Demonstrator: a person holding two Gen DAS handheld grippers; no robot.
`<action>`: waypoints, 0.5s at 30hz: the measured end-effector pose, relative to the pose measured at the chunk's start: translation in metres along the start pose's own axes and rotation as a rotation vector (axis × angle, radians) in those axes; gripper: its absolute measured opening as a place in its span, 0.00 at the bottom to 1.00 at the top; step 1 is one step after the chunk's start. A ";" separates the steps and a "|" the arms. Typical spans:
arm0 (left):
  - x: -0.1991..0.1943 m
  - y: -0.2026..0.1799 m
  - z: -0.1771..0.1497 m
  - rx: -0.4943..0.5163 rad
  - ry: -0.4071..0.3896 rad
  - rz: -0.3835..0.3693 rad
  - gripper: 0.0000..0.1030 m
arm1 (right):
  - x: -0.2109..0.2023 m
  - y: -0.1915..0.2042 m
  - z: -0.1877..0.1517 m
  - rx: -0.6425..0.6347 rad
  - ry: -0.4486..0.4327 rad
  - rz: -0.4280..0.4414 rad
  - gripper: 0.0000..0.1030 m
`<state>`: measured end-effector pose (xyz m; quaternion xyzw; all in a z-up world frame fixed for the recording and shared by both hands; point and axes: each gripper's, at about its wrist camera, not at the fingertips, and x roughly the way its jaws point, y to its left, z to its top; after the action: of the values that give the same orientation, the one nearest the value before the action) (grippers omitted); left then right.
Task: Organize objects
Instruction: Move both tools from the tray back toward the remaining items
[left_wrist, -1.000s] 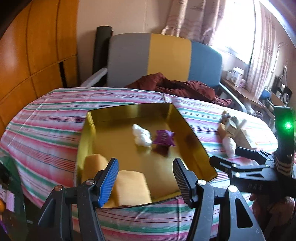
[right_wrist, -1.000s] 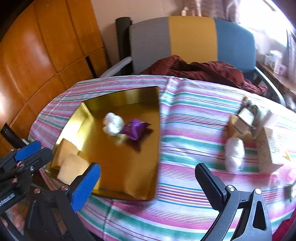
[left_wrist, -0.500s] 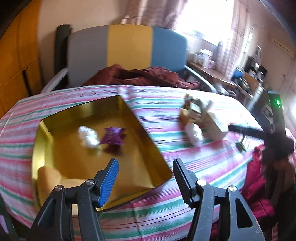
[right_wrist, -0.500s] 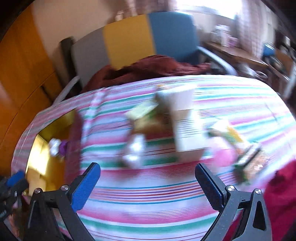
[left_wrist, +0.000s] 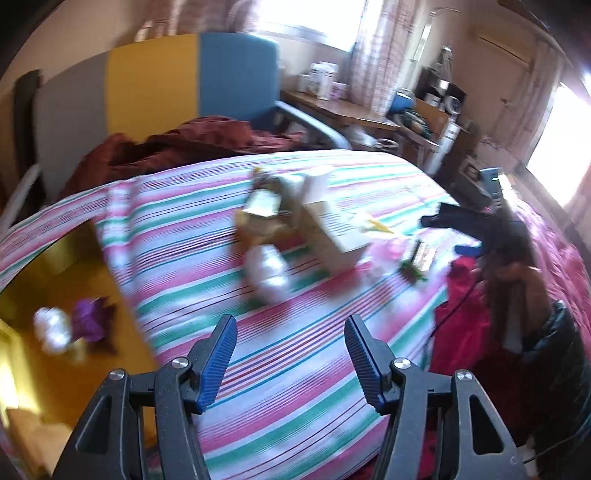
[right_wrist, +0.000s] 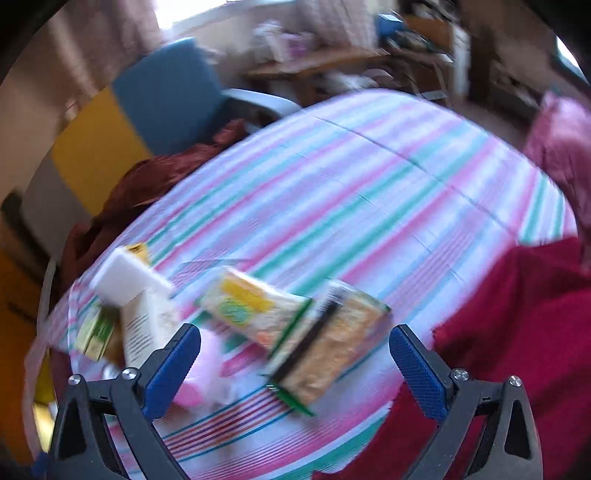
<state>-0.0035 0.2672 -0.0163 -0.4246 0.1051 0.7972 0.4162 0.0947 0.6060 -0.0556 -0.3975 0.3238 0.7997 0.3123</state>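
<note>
A gold tray (left_wrist: 40, 266) lies at the left of the striped table and holds a white ball (left_wrist: 51, 328), a purple packet (left_wrist: 90, 319) and yellow sponges (left_wrist: 26, 424). A blurred pile at mid-table holds a white puff (left_wrist: 267, 271) and a white box (left_wrist: 336, 236). My left gripper (left_wrist: 291, 362) is open and empty above the cloth. My right gripper (right_wrist: 295, 360) is open and empty just above a brown snack packet (right_wrist: 330, 354), beside a yellow-green packet (right_wrist: 251, 310) and a white carton (right_wrist: 147, 317). The right gripper also shows in the left wrist view (left_wrist: 461, 221).
A grey, yellow and blue chair (left_wrist: 155, 85) stands behind the table with a maroon cloth (left_wrist: 177, 147) on it. Red fabric (right_wrist: 517, 325) lies at the table's right edge. A cluttered desk (left_wrist: 354, 107) stands at the back right.
Both grippers have swung to the right, away from the tray and toward the pile of packets. The right gripper now hangs over the snack packets. Both stay open.
</note>
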 end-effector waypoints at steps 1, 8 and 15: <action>0.005 -0.009 0.007 0.022 -0.008 -0.020 0.59 | 0.003 -0.005 0.001 0.025 0.022 -0.005 1.00; 0.044 -0.075 0.054 0.162 -0.047 -0.123 0.59 | 0.001 -0.021 0.004 0.102 0.042 0.045 1.00; 0.100 -0.119 0.078 0.295 -0.014 -0.119 0.59 | -0.005 -0.026 0.006 0.123 0.035 0.085 1.00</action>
<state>0.0111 0.4406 -0.0231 -0.3588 0.1927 0.7501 0.5211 0.1143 0.6252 -0.0550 -0.3773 0.3943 0.7839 0.2961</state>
